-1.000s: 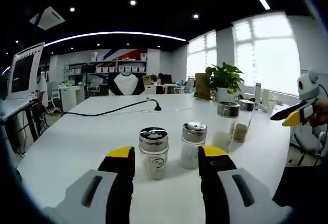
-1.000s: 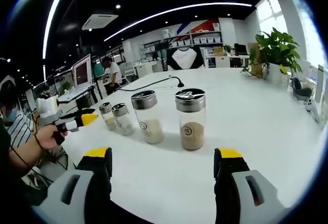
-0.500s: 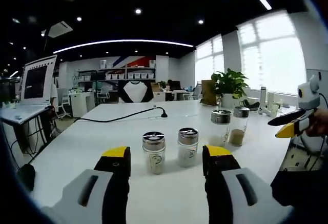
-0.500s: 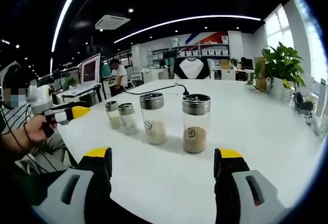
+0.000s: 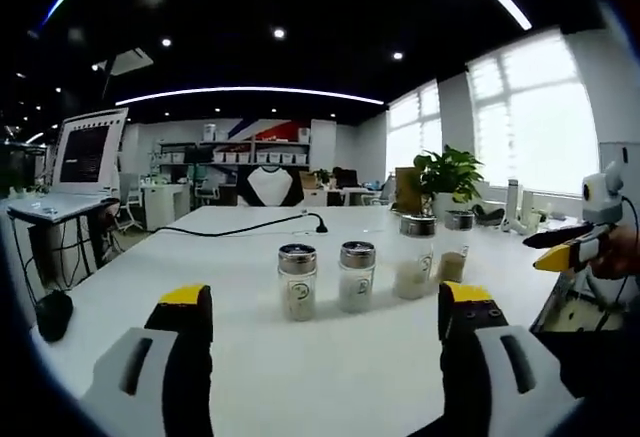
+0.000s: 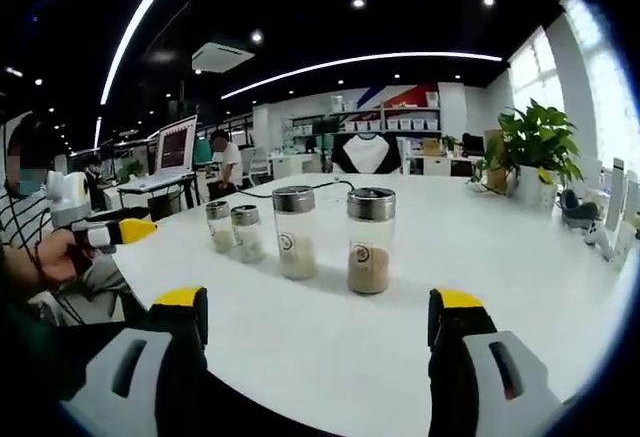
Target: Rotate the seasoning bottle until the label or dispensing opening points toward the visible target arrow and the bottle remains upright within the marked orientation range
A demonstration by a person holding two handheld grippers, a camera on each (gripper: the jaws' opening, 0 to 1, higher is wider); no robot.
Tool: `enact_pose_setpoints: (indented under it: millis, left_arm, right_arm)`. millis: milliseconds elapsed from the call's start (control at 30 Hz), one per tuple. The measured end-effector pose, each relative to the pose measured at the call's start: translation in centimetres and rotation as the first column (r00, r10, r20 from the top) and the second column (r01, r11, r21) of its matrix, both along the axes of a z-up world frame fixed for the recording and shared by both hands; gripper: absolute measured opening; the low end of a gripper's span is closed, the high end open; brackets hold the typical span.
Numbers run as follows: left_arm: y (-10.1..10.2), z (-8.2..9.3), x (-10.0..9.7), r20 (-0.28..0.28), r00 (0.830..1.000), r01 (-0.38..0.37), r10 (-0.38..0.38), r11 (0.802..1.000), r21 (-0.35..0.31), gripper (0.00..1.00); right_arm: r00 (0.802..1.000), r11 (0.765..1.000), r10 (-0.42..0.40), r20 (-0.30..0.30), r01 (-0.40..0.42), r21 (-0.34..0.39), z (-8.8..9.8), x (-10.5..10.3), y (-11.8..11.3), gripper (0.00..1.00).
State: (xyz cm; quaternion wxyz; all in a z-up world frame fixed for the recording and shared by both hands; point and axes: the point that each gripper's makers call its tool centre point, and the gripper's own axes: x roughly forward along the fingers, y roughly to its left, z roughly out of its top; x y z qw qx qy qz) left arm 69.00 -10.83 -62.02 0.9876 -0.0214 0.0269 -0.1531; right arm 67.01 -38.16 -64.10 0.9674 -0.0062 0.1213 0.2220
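On the white table (image 5: 150, 287) four seasoning bottles stand upright in a row, and I use the nearest small bottle (image 5: 297, 281) in the left gripper view as my landmark. Compared with a second ago, both my views have backed off from it: the bottles look smaller and sit further beyond the jaw tips, so I judge I have withdrawn rather than closed in, and no rotation is under way. I can see no target arrow on the table. The left gripper (image 5: 326, 309) has its jaws spread wider than before, holding and touching nothing, with the landmark bottle well ahead between them. The right gripper (image 6: 320, 315) is likewise wide apart and empty, facing the tall bottle (image 6: 369, 240) at the row's far end from the landmark.
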Motion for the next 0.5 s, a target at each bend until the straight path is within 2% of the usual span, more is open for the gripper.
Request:
enact_pose_setpoints:
  millis: [167,267,400,500]
  left_arm:
    - [-0.7,0.8,-0.8,0.032,0.999,0.015,-0.015,1.0,-0.003,1.0]
    - [-0.9,0.5,-1.0,0.014,1.0,0.012,-0.012,1.0,0.019,1.0]
    - [-1.1,0.2,-1.4,-0.005,1.0,0.016,-0.015,1.0,0.007,1.0]
    - [-1.3,0.1,-1.7,-0.011,1.0,0.02,-0.02,1.0,0.013,1.0]
  right_arm:
    - [0.998,0.999,-0.048,0.031,0.047,0.023,0.8,-0.3,-0.6,0.99]
    - [0.999,0.998,-0.054,0.008,0.053,0.045,0.5,-0.5,-0.5,0.99]
    - [0.998,0.998,-0.065,-0.023,0.065,0.025,-0.1,-0.9,-0.7,0.99]
    - [0.997,0.996,-0.071,-0.036,0.073,0.044,-0.3,-1.1,-0.9,0.99]
